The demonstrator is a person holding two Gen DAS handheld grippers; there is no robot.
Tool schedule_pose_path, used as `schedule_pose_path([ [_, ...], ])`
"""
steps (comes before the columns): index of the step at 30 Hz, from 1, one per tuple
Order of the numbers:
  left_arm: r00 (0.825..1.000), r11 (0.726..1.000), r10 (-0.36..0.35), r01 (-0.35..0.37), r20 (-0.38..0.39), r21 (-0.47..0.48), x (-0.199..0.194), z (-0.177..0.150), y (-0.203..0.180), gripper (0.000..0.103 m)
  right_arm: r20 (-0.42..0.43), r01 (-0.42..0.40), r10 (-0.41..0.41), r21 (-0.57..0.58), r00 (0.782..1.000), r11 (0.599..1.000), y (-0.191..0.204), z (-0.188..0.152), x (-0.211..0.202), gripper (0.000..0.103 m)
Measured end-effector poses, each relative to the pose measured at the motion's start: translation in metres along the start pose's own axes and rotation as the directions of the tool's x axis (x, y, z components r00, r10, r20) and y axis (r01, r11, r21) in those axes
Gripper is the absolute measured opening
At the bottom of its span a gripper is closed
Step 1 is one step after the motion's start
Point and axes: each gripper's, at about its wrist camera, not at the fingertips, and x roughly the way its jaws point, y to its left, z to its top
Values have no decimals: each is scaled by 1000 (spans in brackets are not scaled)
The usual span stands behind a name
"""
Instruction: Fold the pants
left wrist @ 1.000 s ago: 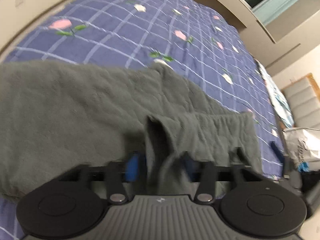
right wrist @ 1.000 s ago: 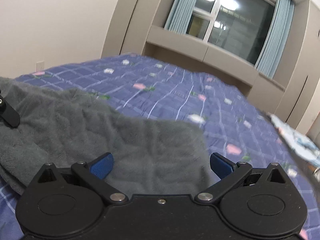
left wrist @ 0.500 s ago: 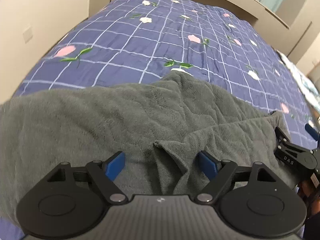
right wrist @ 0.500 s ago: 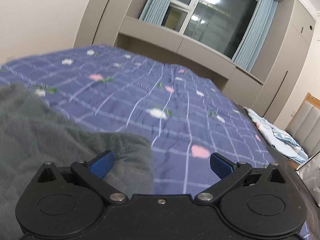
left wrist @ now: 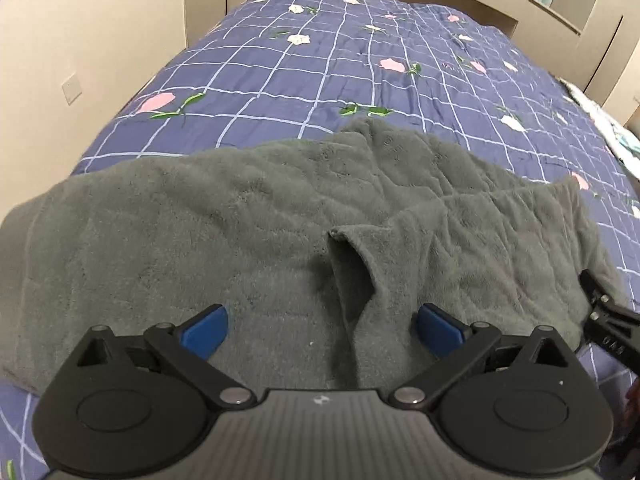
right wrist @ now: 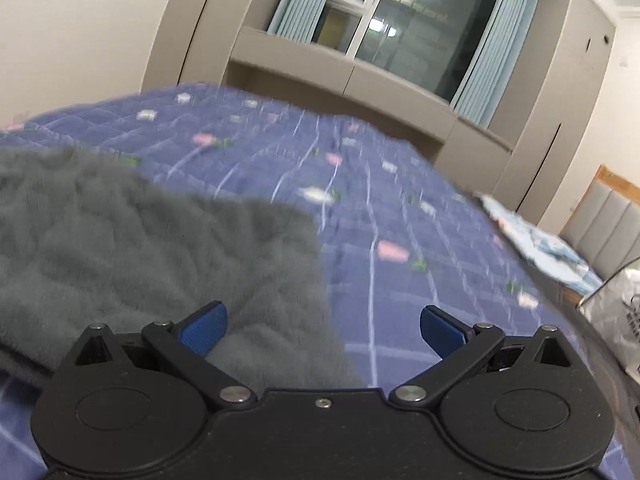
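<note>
The grey fleece pants (left wrist: 224, 240) lie folded across the near end of the bed, with a raised fold of cloth (left wrist: 352, 264) in the middle. My left gripper (left wrist: 322, 330) is open just above them, the fold lying between its blue fingertips. My right gripper (right wrist: 322, 330) is open and empty, low over the right end of the pants (right wrist: 152, 240). Part of the right gripper (left wrist: 608, 328) shows at the right edge of the left wrist view.
The bed has a purple checked quilt with flowers (left wrist: 328, 68). A beige wall (left wrist: 80, 40) runs along its left side. Cabinets and a window (right wrist: 400, 32) stand beyond it. A light blue cloth (right wrist: 540, 240) and a padded headboard (right wrist: 608, 216) are at the right.
My left gripper has opened and let go of the pants fold, then pulled back and up. My right gripper stayed open and swung, now over the pants' right end.
</note>
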Motion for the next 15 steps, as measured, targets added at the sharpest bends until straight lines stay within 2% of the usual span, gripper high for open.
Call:
schedule_pose_path([
  [2,999,999,-26,25,-19,-41,-11,2,5,102,-9,-11,12,50,1000,999,-4,10,-10,102],
  [6,999,992,-53,52,-4,-113,-37,-2,19,102,-5,-104,107,198,994,975,-5,27,-47,102],
  [10,998,987,-63,64,16,-147,-61,-15,33,102,-48,-205,237,354,970,912,5,43,-87,103],
  [12,997,984,-70,73,26,-163,-71,-23,41,102,-43,-234,269,375,962,897,15,47,-107,103],
  [15,997,983,-65,70,37,-172,-82,-33,54,102,-38,-256,288,356,957,899,34,54,-136,103],
])
